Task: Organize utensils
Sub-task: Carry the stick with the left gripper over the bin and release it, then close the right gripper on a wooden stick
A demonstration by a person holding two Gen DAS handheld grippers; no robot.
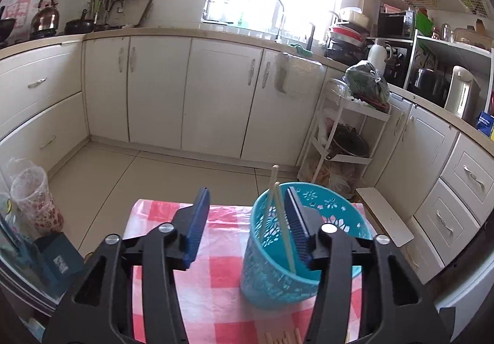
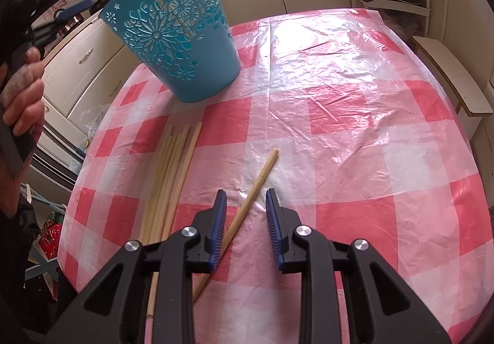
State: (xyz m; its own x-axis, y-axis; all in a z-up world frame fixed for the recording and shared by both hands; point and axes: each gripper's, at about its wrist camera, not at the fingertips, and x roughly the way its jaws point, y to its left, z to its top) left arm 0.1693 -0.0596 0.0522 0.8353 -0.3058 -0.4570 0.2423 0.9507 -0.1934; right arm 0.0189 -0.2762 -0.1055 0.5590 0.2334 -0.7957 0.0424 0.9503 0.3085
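Observation:
A teal perforated basket (image 1: 278,254) stands on the pink checked table (image 1: 216,279), with two pale chopsticks (image 1: 282,220) leaning inside it. My left gripper (image 1: 248,220) is open and empty above the table, its right finger over the basket's rim. In the right wrist view the basket (image 2: 182,44) stands at the far left of the table (image 2: 355,115). A single chopstick (image 2: 247,202) lies slantwise between the open fingers of my right gripper (image 2: 246,199), which hovers low over it. A bundle of several chopsticks (image 2: 168,177) lies to its left.
White kitchen cabinets (image 1: 185,91) ring the room. A white shelf trolley (image 1: 345,140) and a low white bench (image 1: 386,214) stand beyond the table. My left hand and its gripper (image 2: 27,60) show at the left edge of the right wrist view.

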